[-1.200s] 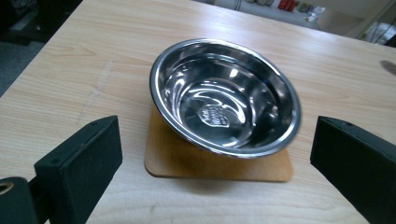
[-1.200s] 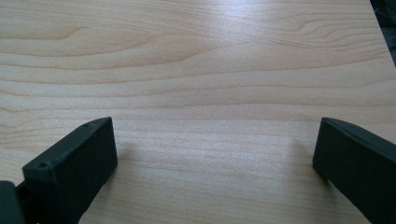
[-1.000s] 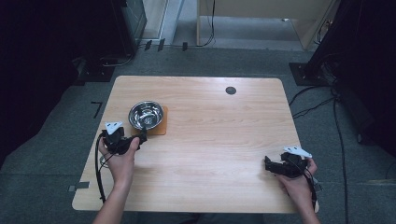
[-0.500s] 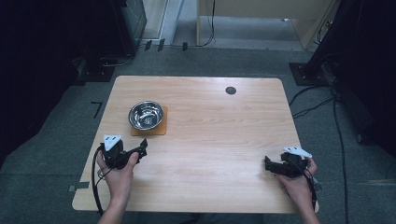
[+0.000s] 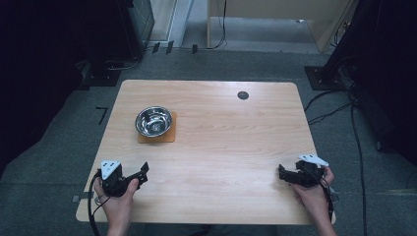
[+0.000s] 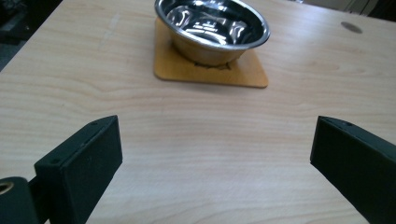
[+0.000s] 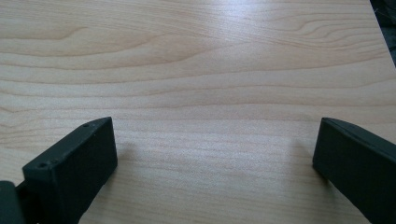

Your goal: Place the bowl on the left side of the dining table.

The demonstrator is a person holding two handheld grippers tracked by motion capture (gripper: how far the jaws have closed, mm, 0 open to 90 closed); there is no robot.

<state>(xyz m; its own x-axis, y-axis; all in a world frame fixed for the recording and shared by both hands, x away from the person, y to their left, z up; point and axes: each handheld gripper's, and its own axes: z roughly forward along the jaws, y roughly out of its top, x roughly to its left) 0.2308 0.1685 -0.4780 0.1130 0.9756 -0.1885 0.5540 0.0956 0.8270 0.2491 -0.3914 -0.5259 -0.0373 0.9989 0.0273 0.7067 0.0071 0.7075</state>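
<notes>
A shiny steel bowl (image 5: pixel 154 121) (image 6: pixel 212 28) stands empty on a thin orange-brown mat (image 5: pixel 169 135) (image 6: pixel 243 74) at the table's left half. My left gripper (image 5: pixel 142 172) (image 6: pixel 212 163) rests low near the front left edge, open, its jaws wide apart over bare wood, pointing toward the bowl from well short of it. At the front right, the right gripper (image 5: pixel 281 172) (image 7: pixel 215 163) is held just above the wood, open as well, with nothing between its jaws.
The light wooden table (image 5: pixel 226 147) has a small dark round cap (image 5: pixel 242 95) (image 6: pixel 350 26) near its far edge. Grey floor surrounds it, with cables (image 5: pixel 344 98) at the right and dark equipment behind.
The left gripper has drawn back from beside the bowl toward the front left edge. The right gripper has stayed in place.
</notes>
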